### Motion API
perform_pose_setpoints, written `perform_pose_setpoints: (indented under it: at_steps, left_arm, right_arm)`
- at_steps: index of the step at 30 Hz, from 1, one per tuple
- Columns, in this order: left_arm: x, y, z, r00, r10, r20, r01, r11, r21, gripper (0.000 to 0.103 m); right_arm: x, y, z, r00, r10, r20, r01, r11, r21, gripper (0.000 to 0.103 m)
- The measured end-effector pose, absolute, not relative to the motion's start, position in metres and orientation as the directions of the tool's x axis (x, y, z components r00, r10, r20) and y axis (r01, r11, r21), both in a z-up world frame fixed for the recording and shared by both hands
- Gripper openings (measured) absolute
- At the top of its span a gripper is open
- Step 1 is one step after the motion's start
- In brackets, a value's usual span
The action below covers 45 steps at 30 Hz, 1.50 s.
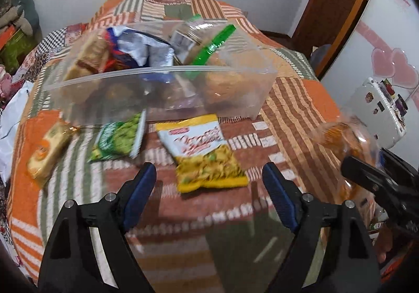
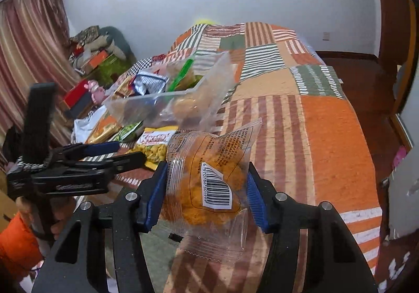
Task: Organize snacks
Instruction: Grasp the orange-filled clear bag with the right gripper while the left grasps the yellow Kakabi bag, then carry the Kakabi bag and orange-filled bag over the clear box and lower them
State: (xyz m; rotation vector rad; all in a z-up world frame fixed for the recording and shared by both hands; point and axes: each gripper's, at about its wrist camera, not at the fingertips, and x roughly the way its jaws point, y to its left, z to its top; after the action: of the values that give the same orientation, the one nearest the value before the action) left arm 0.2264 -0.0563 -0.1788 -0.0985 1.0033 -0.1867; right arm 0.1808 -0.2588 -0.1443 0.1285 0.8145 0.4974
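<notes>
A clear plastic bin holding several snacks sits on the patchwork bed; it also shows in the right wrist view. In front of it lie a yellow snack packet, a green pea packet and a gold biscuit packet. My left gripper is open and empty just above the yellow packet. My right gripper is shut on a clear-wrapped orange pastry, held above the bed to the right of the bin. That pastry and the right gripper show at the left wrist view's right edge.
The patchwork quilt covers the bed to the right. White cloth lies at the bed's left edge. Boxes and a chair with clutter stand at far left. A white fridge stands at right.
</notes>
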Motion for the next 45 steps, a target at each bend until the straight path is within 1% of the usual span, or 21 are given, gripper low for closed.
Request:
perform_pose_setpoints:
  at_steps: [4, 8, 12, 14, 16, 19, 21, 26, 31, 34, 41, 45]
  left_arm:
    - [0.245, -0.065, -0.19, 0.5, -0.169, -0.85, 0.088, 0.986, -0.144, 0.083]
    - [0.262, -0.059, -0.212, 0.47, -0.11, -0.876, 0.014, 0.993, -0.117, 0.083]
    - [0.262, -0.061, -0.216, 0.492, -0.102, -0.864, 0.017, 0.994, -0.108, 0.082]
    - [0.262, -0.064, -0.217, 0.501, -0.095, -0.86, 0.022, 0.995, -0.097, 0.076]
    - [0.261, -0.069, -0.217, 0.507, -0.099, -0.856, 0.037, 0.995, -0.093, 0.06]
    - [0.259, -0.072, -0.217, 0.513, -0.097, -0.853, 0.047, 0.995, -0.085, 0.055]
    - [0.256, -0.071, -0.216, 0.515, -0.103, -0.851, 0.049, 0.995, -0.091, 0.053]
    - [0.239, -0.064, -0.205, 0.516, -0.145, -0.844, 0.067, 0.989, -0.129, 0.053]
    - [0.219, -0.062, -0.182, 0.558, -0.155, -0.815, 0.105, 0.988, -0.116, 0.053]
    - [0.213, -0.057, -0.165, 0.584, -0.172, -0.793, 0.116, 0.985, -0.128, 0.053]
    - [0.213, -0.041, -0.129, 0.642, -0.18, -0.745, 0.116, 0.984, -0.138, 0.053]
    - [0.218, -0.035, -0.119, 0.657, -0.175, -0.734, 0.11, 0.985, -0.136, 0.053]
  right_arm:
    - [0.184, -0.26, -0.145, 0.579, 0.484, -0.656, -0.377, 0.872, 0.311, 0.053]
    - [0.186, -0.259, -0.145, 0.578, 0.491, -0.651, -0.382, 0.868, 0.316, 0.053]
    - [0.188, -0.261, -0.147, 0.573, 0.491, -0.656, -0.377, 0.869, 0.321, 0.053]
    - [0.189, -0.261, -0.149, 0.57, 0.491, -0.659, -0.372, 0.869, 0.326, 0.053]
    - [0.191, -0.261, -0.15, 0.567, 0.493, -0.66, -0.369, 0.868, 0.332, 0.053]
    - [0.191, -0.261, -0.149, 0.568, 0.491, -0.66, -0.365, 0.869, 0.333, 0.053]
    - [0.191, -0.261, -0.147, 0.571, 0.489, -0.659, -0.363, 0.871, 0.332, 0.053]
    - [0.194, -0.261, -0.141, 0.583, 0.481, -0.655, -0.361, 0.875, 0.322, 0.053]
    - [0.198, -0.257, -0.129, 0.599, 0.478, -0.642, -0.368, 0.877, 0.309, 0.053]
    - [0.202, -0.253, -0.122, 0.609, 0.482, -0.63, -0.375, 0.875, 0.306, 0.053]
    - [0.213, -0.238, -0.109, 0.629, 0.487, -0.606, -0.398, 0.871, 0.287, 0.053]
    - [0.224, -0.23, -0.104, 0.636, 0.491, -0.596, -0.405, 0.869, 0.283, 0.053]
